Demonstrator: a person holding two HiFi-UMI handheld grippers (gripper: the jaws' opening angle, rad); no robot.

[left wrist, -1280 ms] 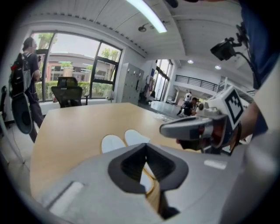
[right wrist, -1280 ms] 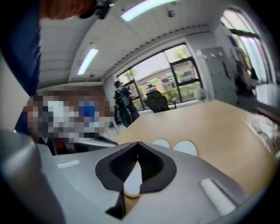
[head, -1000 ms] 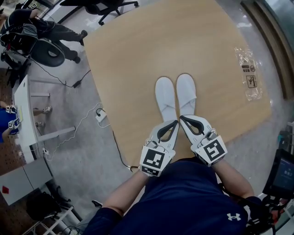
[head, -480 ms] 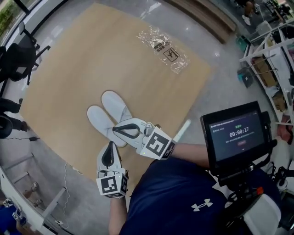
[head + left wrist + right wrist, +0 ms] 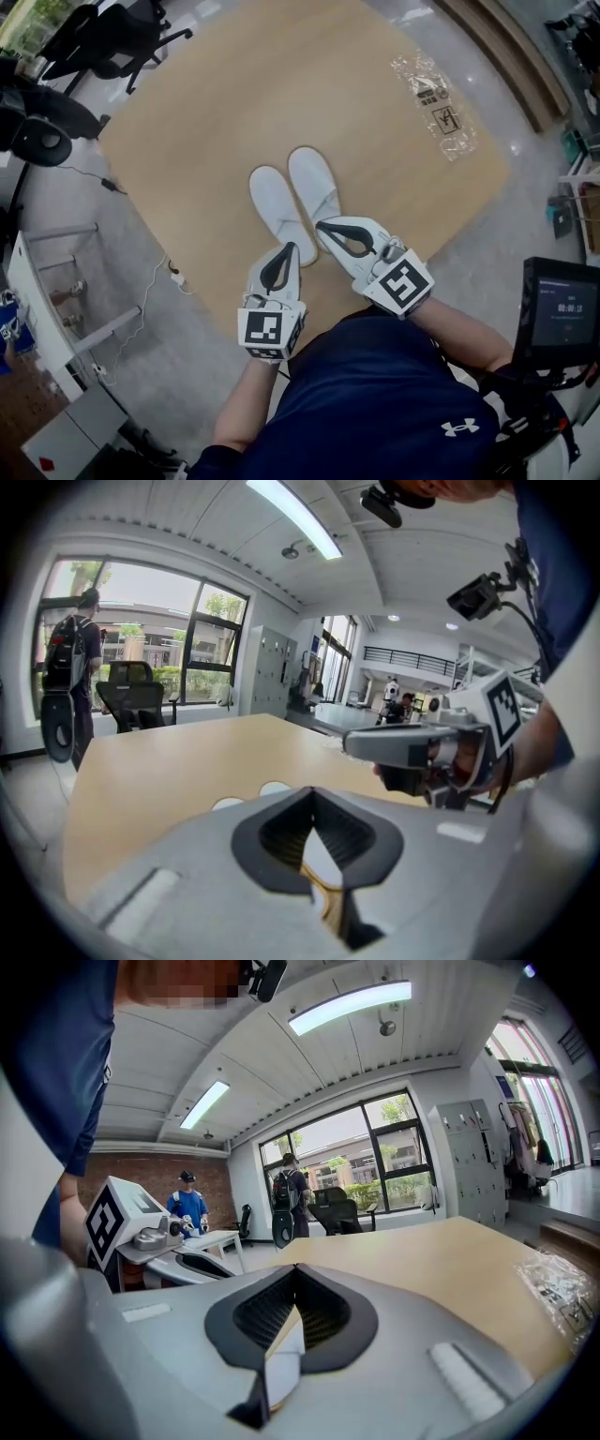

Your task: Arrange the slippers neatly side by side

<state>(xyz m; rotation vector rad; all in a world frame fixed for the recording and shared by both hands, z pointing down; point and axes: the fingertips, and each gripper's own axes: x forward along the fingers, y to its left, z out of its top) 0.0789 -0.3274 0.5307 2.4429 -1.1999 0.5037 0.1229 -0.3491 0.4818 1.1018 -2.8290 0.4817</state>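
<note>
A pale wooden counter (image 5: 216, 122) fills the upper middle of the head view, set at a slant on a grey floor (image 5: 169, 319). Near its lower edge lie the two white slippers, side by side with toes towards the top of the frame: the left-hand slipper (image 5: 277, 214) sits a little lower than the right-hand slipper (image 5: 316, 187), and their long sides seem to touch.

Just below them, the left gripper (image 5: 290, 247) points up at the heel of the left-hand slipper. The right gripper (image 5: 320, 225) comes in from the lower right, its tip over the heel of the right-hand slipper, though contact cannot be judged. On both, the jaws are pressed together with nothing between them.

A clear plastic bag (image 5: 439, 101) lies near the counter's upper right edge. A cable (image 5: 141, 295) trails over the floor at the left beside a white desk (image 5: 37, 291). Dark office chairs (image 5: 103, 37) stand at the upper left, and a small screen (image 5: 565, 314) at the lower right.

The right gripper view shows tall windows (image 5: 375, 1152), a strip ceiling light (image 5: 352, 1005), grey lockers (image 5: 464, 1162) and a brick wall (image 5: 141, 1171).
</note>
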